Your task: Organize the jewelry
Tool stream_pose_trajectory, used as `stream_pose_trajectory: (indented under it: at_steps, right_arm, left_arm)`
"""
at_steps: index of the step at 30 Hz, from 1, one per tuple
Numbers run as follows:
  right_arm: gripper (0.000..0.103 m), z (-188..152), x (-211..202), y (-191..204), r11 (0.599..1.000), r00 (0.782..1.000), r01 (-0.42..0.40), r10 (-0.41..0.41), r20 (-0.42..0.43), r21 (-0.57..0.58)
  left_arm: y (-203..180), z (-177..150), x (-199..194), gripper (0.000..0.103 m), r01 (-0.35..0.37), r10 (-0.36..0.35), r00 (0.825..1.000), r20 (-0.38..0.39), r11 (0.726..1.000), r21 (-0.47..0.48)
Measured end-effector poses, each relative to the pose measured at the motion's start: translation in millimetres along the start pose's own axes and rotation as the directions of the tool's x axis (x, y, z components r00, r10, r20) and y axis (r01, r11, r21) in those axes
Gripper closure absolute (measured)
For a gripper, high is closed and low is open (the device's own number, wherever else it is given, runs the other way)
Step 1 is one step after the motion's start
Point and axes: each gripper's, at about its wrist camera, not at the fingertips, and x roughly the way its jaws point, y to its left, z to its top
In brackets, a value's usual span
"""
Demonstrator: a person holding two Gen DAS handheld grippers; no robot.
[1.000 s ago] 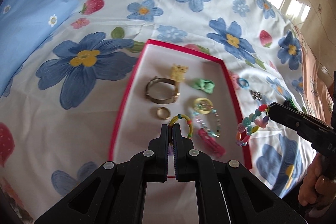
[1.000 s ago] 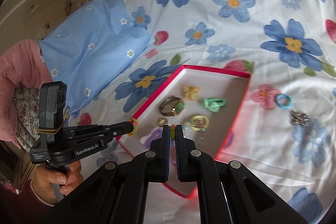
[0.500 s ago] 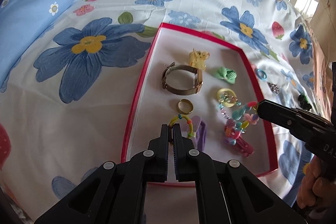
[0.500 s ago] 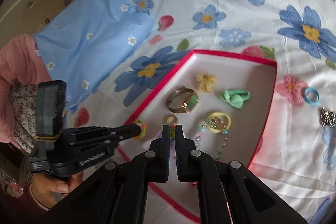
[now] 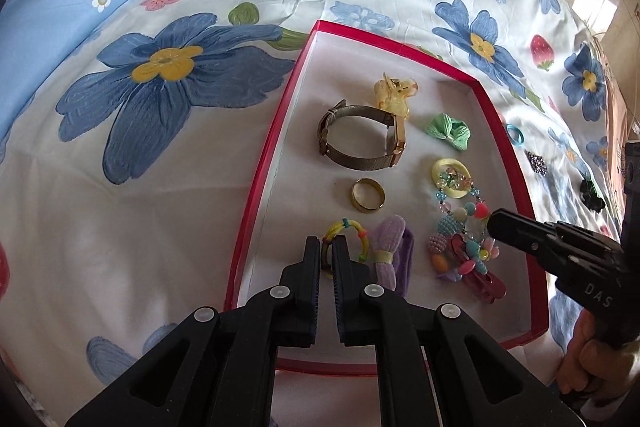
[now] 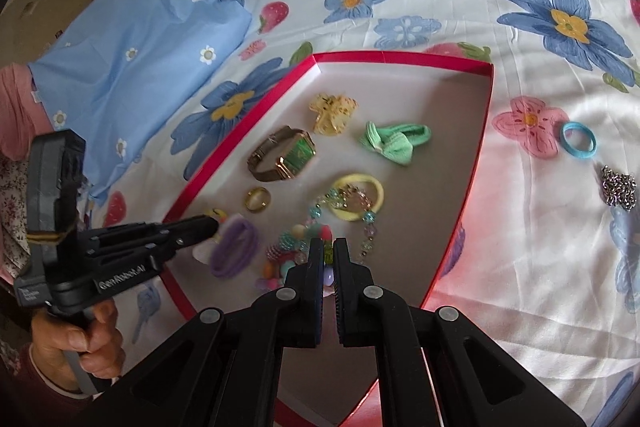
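A: What is the left claw (image 5: 327,253) doing?

B: Its two fingers are pinched on a small rainbow hair band (image 5: 347,239), which sits inside the red tray (image 5: 256,187) near the tray's near left side; the band's loop pokes out past the fingertips.

A: And the right claw (image 6: 328,255)?

B: Clamped on the bead bracelet (image 6: 292,251); coloured beads show between and around the fingertips, and the bracelet is low over the tray's floor, towards the tray's near side; whether it touches the floor I cannot tell.

A: What else is in the tray?

B: A watch (image 5: 362,137) with a mesh strap near the tray's middle, its green face clear in the right wrist view; a gold ring (image 5: 368,195) just on the near side of the watch; a yellow hair clip (image 5: 396,93) beyond the watch, towards the tray's far wall; a green bow (image 5: 448,131) to the right of the watch; a yellow hair tie (image 5: 450,177) with clear beads lying across it; a purple hair tie (image 5: 390,257) just beside the rainbow band; a pink clip (image 5: 482,281) under the bracelet.

A: Anything outside the tray?

B: On the bed sheet (image 6: 520,267) right of the tray lie a blue hair tie (image 6: 578,140) and a silver chain (image 6: 619,190), apart from each other; a black item (image 5: 592,191) lies farther right still, too small to name.
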Motion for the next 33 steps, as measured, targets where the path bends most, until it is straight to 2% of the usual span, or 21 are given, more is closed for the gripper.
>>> stream_pose_trajectory:
  at_steps: [2, 6, 14, 25, 27, 29, 31, 33]
  right_arm:
    - [0.099, -0.7, 2.0, -0.1, 1.0, 1.0, 0.007, -0.007, -0.005, -0.006]
    - [0.099, -2.0, 4.4, 1.3, 1.0, 1.0, 0.017, -0.018, -0.013, -0.018]
    - [0.094, -2.1, 5.1, -3.5, 1.0, 1.0, 0.0, 0.0, -0.011, 0.013]
    - [0.092, 0.5, -3.2, -2.8, 0.999, 1.0, -0.02, 0.019, 0.009, 0.031]
    - [0.084, 1.5, -5.9, -2.0, 0.999, 1.0, -0.022, 0.022, 0.015, 0.033]
    - [0.067, 2.5, -9.6, -0.8, 0.999, 0.999, -0.027, 0.026, 0.026, 0.036]
    - [0.059, 2.8, -17.0, 0.9, 0.999, 0.998, -0.031, 0.029, 0.047, 0.038]
    - [0.052, 1.8, -25.0, 2.8, 0.998, 0.997, -0.043, 0.04, 0.069, 0.038]
  left_arm:
    - [-0.4, -0.2, 0.0, 0.094, 0.002, -0.002, 1.0, 0.0, 1.0, 0.002]
    - [-2.4, -0.7, -2.5, 0.08, -0.012, 0.012, 1.0, 0.01, 1.0, 0.007]
    - [-3.6, -2.3, -3.9, 0.079, -0.023, 0.023, 1.0, 0.009, 1.0, 0.013]
    - [-2.5, -4.5, -13.1, 0.066, -0.027, 0.027, 0.999, 0.018, 1.0, 0.007]
    - [-2.2, -5.3, -17.7, 0.061, -0.02, 0.02, 1.0, 0.021, 1.0, 0.002]
    - [-2.0, -7.0, -25.1, 0.054, 0.001, -0.001, 1.0, 0.03, 1.0, -0.01]
    - [-2.0, -9.7, -33.6, 0.034, -0.003, 0.004, 0.999, 0.046, 1.0, -0.019]
    - [-1.7, -14.9, -45.7, 0.026, 0.006, -0.003, 0.997, 0.082, 1.0, -0.026]
